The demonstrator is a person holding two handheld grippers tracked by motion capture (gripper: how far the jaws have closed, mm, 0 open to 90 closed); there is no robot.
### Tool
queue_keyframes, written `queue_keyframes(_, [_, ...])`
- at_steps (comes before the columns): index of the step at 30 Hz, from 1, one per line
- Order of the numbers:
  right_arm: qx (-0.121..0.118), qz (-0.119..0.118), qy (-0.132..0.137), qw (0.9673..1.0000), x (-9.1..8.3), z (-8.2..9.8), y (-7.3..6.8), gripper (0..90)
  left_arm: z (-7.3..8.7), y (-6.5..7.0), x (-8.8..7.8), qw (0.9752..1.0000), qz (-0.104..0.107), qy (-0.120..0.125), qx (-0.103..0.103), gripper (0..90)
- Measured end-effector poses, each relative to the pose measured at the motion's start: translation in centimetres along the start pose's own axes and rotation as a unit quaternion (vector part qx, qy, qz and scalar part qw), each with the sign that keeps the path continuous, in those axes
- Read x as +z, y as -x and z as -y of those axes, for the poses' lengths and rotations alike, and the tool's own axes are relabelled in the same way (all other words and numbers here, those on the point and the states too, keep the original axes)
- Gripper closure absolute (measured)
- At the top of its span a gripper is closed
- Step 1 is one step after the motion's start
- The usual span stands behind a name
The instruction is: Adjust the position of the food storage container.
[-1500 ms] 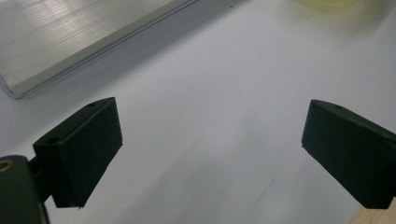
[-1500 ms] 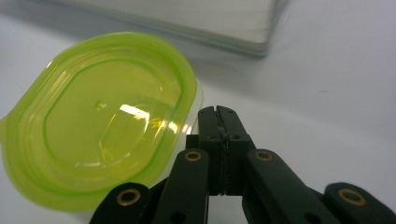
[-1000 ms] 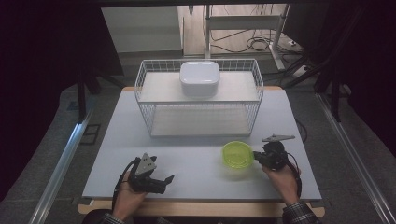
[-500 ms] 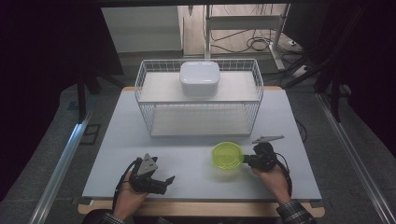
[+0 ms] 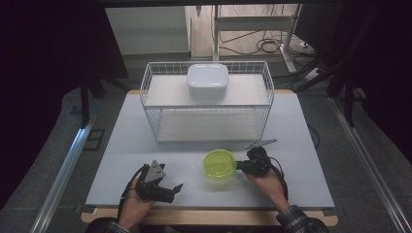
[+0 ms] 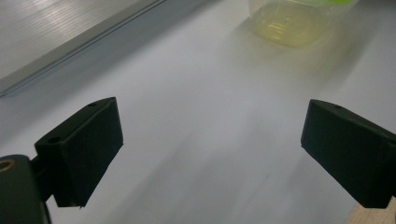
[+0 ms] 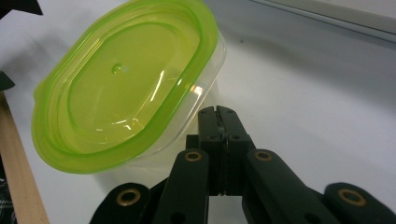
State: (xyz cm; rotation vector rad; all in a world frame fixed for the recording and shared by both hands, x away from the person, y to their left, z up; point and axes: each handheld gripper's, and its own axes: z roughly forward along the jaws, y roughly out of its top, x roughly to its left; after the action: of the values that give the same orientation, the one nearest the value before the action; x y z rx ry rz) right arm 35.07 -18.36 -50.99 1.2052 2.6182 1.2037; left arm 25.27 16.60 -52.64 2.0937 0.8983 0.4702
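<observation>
The right gripper point(image 7: 219, 112), jaws pressed together on nothing, touches the green-lidded container point(image 7: 126, 88) just beyond its fingertips. Pushed off-centre, the light container could spin away or tip. The left gripper point(image 6: 210, 154) rests wide open, empty.

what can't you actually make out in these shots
- Clear plastic container with green lid: left gripper view, blurred, top cut by the frame edge.
- Same container: right gripper view, the closed right tongs hide where they meet its wall, so contact is unclear.
- White lidded box in the white wire basket: high view, contents hidden.
</observation>
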Motion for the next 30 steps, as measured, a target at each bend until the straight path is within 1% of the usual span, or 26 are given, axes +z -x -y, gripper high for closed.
queue_keyframes(9, [-0.007,-0.022,0.001,0.9997,1.8,-0.9,-1.1,89.6,0.0,0.2,0.1,1.0,0.003,-0.004,0.004,5.2])
queue_keyframes(15, [-0.015,-0.03,0.001,0.9994,3.4,-1.8,-1.7,89.5,0.0,0.2,0.1,1.0,0.004,-0.005,0.006,5.3])
queue_keyframes(18, [-0.021,-0.031,-0.005,0.9993,4.3,-2.1,-2.2,89.5,0.0,0.2,0.1,0.9999,0.003,-0.006,0.008,5.3])
queue_keyframes(21, [-0.037,-0.02,-0.01,0.9991,4.6,-2.2,-2.5,89.4,0.0,0.2,0.1,0.9999,0.003,-0.005,0.008,5.3])
queue_keyframes(24, [-0.052,0.0,-0.014,0.9986,4.5,-2.2,-2.5,87.2,0.0,0.2,0.0,1.0,0.004,-0.005,0.008,5.4])
queue_keyframes(26, [-0.066,0.019,-0.014,0.9975,4.2,-2.1,-2.4,83.3,0.0,0.2,0.0,0.9999,0.004,-0.006,0.01,5.4])
queue_keyframes(28, [-0.082,0.041,-0.013,0.9957,3.7,-2.1,-2.3,78.8,0.0,0.2,0.0,0.9999,0.004,-0.006,0.009,5.4])
queue_keyframes(30, [-0.092,0.058,-0.008,0.994,3.3,-2.2,-2.1,73.4,0.0,0.2,0.0,0.9999,0.005,-0.007,0.009,5.4])
